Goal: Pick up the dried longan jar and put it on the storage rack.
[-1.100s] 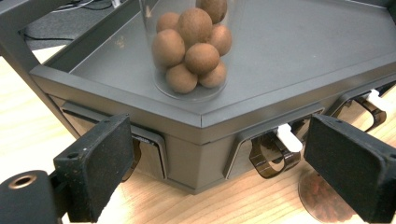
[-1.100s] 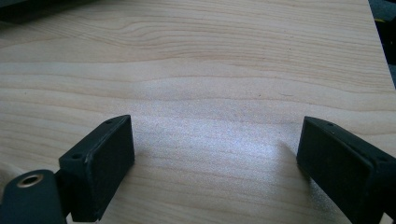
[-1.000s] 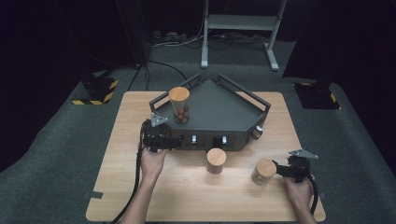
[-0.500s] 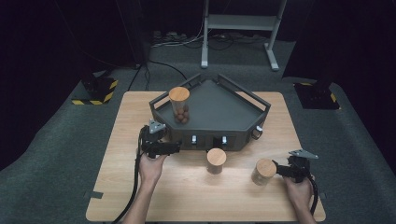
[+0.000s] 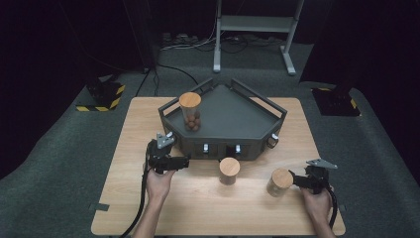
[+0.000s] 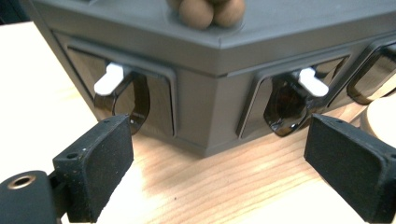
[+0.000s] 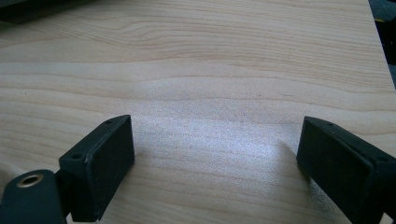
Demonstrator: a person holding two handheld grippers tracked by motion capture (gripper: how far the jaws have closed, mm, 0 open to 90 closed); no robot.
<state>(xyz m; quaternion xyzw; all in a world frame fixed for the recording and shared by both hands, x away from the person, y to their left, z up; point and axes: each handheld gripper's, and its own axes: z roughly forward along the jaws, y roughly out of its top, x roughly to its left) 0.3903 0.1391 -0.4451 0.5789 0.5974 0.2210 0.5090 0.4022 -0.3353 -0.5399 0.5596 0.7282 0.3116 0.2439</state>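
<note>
High view: dark grey tray (image 5: 233, 116) sits on the wooden table (image 5: 133, 129). One clear jar (image 5: 190, 111) with a wooden lid stands inside it at the left corner, brown balls in the bottom. Two more lidded jars are on the table in front of the tray: middle jar (image 5: 229, 171) just off the tray's front wall, right jar (image 5: 279, 182) further right; can't make out their contents here. Left gripper (image 5: 182, 162) lies just off the tray's front-left wall, pointing right along it, nothing in it. Right gripper (image 5: 292, 179) sits right beside the right jar, tips at its side; can't tell contact from this view.

Left gripper view: jaws spread wide, nothing between them. Straight ahead is the tray's front corner, with a dark recess and a white latch (image 6: 111, 78) on each face. Brown balls (image 6: 206, 11) visible at the top on the tray floor. Edge of a wooden lid (image 6: 384, 116) at far right.

Right gripper view: jaws wide apart, gripping nothing, bare table wood between them.
</note>
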